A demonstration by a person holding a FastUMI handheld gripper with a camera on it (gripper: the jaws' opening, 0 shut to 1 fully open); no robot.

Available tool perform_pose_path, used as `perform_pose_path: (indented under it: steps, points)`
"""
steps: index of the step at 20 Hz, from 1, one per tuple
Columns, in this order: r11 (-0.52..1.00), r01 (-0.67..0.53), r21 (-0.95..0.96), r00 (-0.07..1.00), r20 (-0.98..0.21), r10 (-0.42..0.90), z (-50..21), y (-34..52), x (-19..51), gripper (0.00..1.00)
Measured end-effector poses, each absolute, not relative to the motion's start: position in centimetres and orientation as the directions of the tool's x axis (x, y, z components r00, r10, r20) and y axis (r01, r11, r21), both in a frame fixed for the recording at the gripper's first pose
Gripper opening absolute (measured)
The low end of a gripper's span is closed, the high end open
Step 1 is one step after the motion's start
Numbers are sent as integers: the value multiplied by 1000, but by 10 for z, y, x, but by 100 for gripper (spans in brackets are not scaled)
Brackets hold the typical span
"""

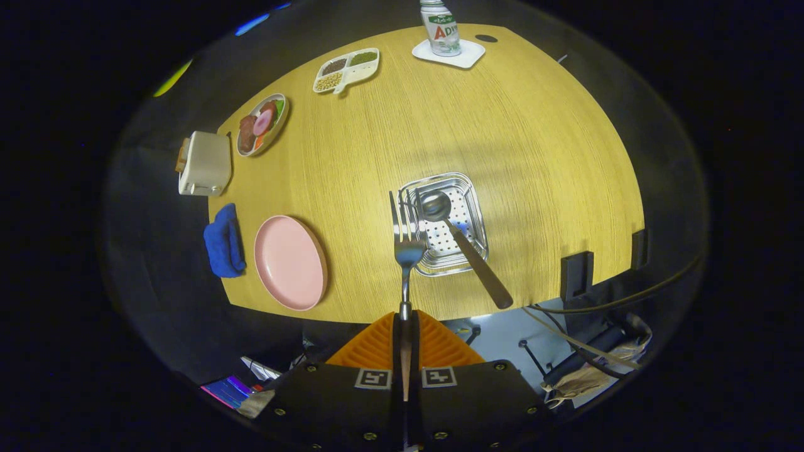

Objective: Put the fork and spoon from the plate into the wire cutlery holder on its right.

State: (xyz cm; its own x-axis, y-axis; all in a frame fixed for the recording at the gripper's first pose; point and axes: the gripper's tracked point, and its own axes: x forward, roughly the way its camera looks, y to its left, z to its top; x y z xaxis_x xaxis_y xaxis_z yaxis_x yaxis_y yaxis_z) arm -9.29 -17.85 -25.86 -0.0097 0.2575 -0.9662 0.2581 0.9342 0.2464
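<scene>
Fork [407, 242] held by its handle between the two orange fingers [370, 346] of the gripper [406, 342], which are closed together on it; tines point forward, over the near left rim of the wire cutlery holder [477, 216]. Spoon [461, 242] already stands in the holder, bowl down on the perforated floor, handle leaning out over the near rim. Pink plate [290, 262], well to the left of the holder, lies bare. Step in hand: second and last transfer, the fork. The next move probably calls for a small shift to the right so that the tines clear the rim and the spoon's bowl, then a lowering and a release. Whether the tines already touch the rim cannot be told from this height. Pose: the gripper looks steeply down on the table from the near side of the holder, fingers aligned with the fork's shaft.
</scene>
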Motion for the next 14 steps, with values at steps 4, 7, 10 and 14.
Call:
perform_pose_path:
  steps: [4, 7, 10, 14]
  points:
    - [924, 293, 246, -61, -960, 275, -267, -185, -104, 3]
    - [919, 313, 241, -89, -956, 281, -274, -189, -105, 3]
    - [897, 356, 261, -95, -945, 312, -276, -189, -101, 3]
    - [886, 379, 268, -86, -943, 322, -278, -192, -94, 5]
